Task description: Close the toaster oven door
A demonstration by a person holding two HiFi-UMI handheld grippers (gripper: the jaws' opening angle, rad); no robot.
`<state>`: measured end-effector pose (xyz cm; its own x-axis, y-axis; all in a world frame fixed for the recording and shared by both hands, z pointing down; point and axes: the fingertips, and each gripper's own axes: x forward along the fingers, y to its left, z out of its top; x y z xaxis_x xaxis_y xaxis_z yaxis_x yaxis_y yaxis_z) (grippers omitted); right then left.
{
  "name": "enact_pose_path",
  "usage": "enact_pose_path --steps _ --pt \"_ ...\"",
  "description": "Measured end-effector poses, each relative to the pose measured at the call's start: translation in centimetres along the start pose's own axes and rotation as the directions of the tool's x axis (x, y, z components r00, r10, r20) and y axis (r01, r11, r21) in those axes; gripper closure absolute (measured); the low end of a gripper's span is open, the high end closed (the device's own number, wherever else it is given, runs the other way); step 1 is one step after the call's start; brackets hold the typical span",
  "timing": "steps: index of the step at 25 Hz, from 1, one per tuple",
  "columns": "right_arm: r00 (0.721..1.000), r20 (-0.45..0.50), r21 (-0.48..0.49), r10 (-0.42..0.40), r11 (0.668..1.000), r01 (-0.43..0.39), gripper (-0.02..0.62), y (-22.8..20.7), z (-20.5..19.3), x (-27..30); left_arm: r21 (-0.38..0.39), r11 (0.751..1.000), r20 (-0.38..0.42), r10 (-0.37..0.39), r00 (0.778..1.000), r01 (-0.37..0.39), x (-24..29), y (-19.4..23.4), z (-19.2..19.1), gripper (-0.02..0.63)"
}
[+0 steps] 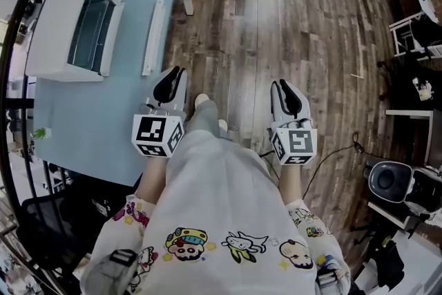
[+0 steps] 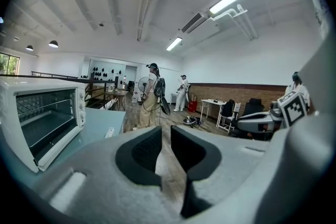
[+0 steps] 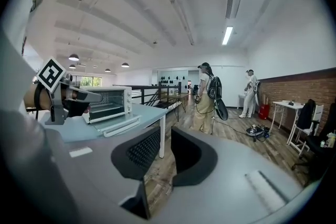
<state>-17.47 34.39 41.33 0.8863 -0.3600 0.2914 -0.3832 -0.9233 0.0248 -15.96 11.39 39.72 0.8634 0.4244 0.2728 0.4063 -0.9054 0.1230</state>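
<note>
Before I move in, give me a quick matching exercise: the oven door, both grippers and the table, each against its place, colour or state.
Things:
1. toaster oven door
2. left gripper
3. right gripper
4. table

Place, colour or state:
A. light blue
B. over the wood floor, away from the table
C. folded down open
D. by the table's edge

Pairs: 1-C, 2-D, 3-B, 4-A

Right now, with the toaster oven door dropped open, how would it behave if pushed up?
The door looks like a rigid framed glass panel, so it should probably swing up rather than flex. Its long white handle looks smooth; fingers might slip. The boxy toaster oven may slide on the smooth table.
</note>
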Motion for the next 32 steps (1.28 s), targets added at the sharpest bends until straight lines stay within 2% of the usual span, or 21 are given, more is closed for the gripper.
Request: enact_pose_path --steps 4,13,24,32 --pt "1.0 -0.007 0.015 0.021 1.0 -0.021 0.499 -0.5 -0.2 1.0 -0.008 1.0 -0.003 0.01 1.0 -0.01 1.0 0.3 -0.1 0.54" --pt "0.998 -0.02 0.018 0.063 0.998 -0.063 0.479 -1.3 0.6 6.9 -0.029 0.998 -0.009 0.054 0.999 -0.054 5.1 4.2 0.4 0.508" --pt "0.99 -0.022 -0.014 0.142 0.99 -0.142 0.471 -2.1 5.2 18.0 -0.045 0.994 0.004 0.103 0.995 -0.102 12.3 10.8 4.1 0.489" --pt "0.979 -0.013 -0.031 0.204 0.978 -0.205 0.469 -1.0 7.7 24.7 -0.058 0.986 0.037 0.16 0.986 -0.158 14.8 15.6 6.6 0.486"
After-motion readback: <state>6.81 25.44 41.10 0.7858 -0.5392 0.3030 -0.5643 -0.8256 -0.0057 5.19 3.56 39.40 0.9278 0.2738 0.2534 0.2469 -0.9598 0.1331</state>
